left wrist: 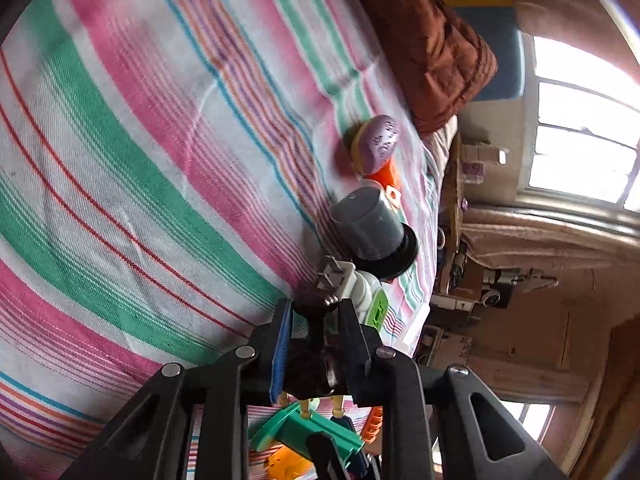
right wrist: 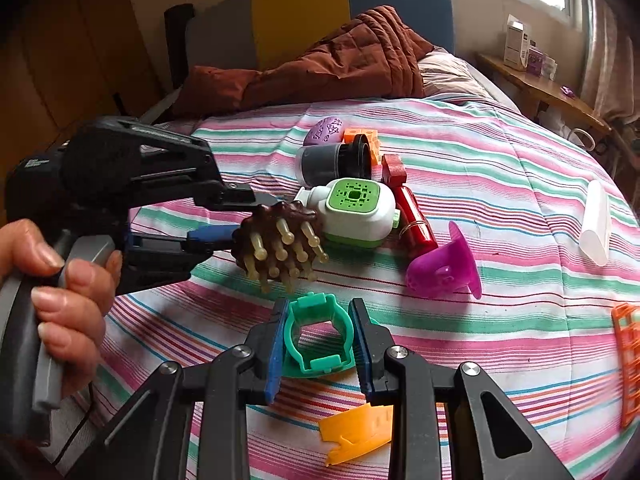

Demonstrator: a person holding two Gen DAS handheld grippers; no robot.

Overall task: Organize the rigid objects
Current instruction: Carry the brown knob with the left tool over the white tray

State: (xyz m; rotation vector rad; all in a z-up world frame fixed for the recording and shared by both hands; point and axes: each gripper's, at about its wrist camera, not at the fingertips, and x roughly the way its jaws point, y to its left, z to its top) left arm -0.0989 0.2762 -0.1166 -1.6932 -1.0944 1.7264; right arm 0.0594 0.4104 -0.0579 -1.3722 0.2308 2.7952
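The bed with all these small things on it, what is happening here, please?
A person is sorting small hard objects on a striped bedsheet, with a two-finger tool in each hand. The left tool is shut on a brown massage brush and holds it above the sheet, next to a pile with a white and green device, a red tube and a grey cup. The right tool grips a teal plastic ring.

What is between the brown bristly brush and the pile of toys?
Nothing visible. The left gripper holds the brown brush in the air right beside the white and green gadget at the pile's near edge.
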